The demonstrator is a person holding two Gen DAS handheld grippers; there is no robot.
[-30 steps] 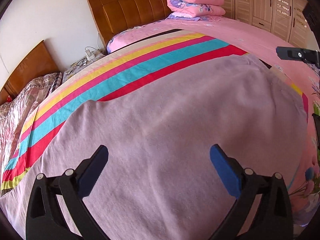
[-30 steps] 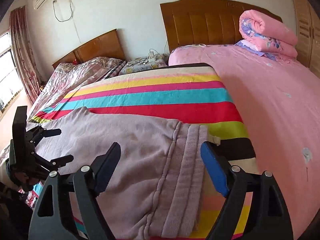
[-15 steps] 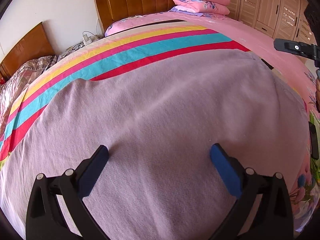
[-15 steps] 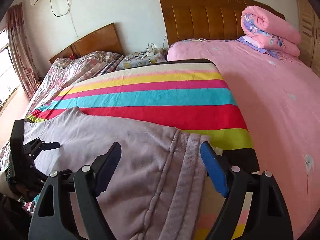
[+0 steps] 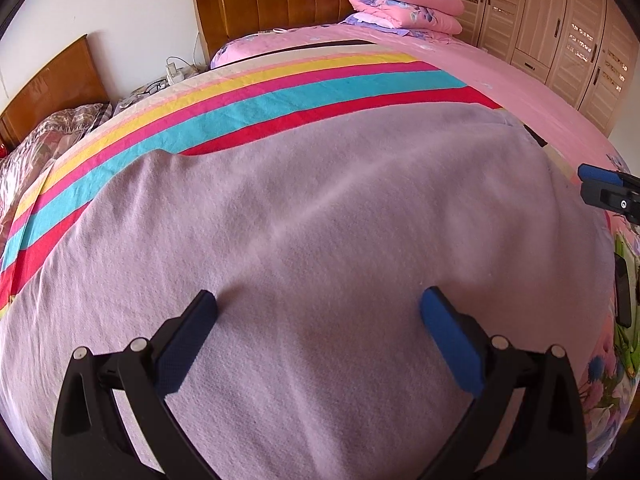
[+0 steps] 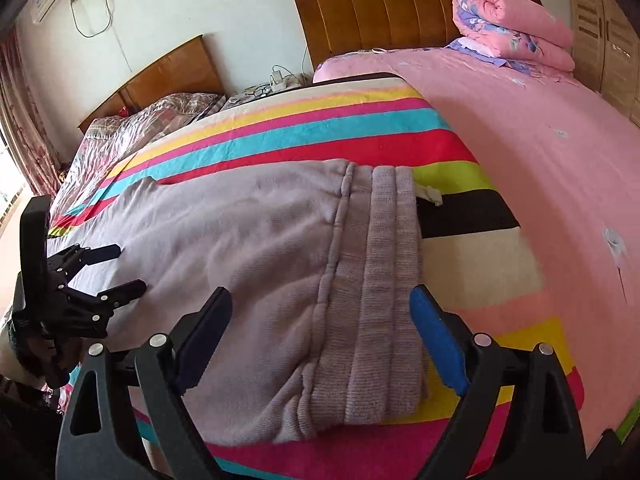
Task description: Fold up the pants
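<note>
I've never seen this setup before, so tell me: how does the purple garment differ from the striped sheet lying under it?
The pants are one plain lilac colour; the striped blanket carries yellow, pink, turquoise and red bands. The pants look fuzzy, with a ribbed waistband; the blanket looks smoother. The pants lie on top, covering only part of the blanket, which reaches farther toward the headboard. Both lie spread flat on the bed.

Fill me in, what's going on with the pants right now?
A person holds a gripper in each hand over lilac pants spread flat on a striped blanket on the bed. The right gripper hovers at the ribbed waistband, jaws open. The left gripper hangs over the leg fabric, jaws open too. Nothing is gripped, and no fold shows yet.
</note>
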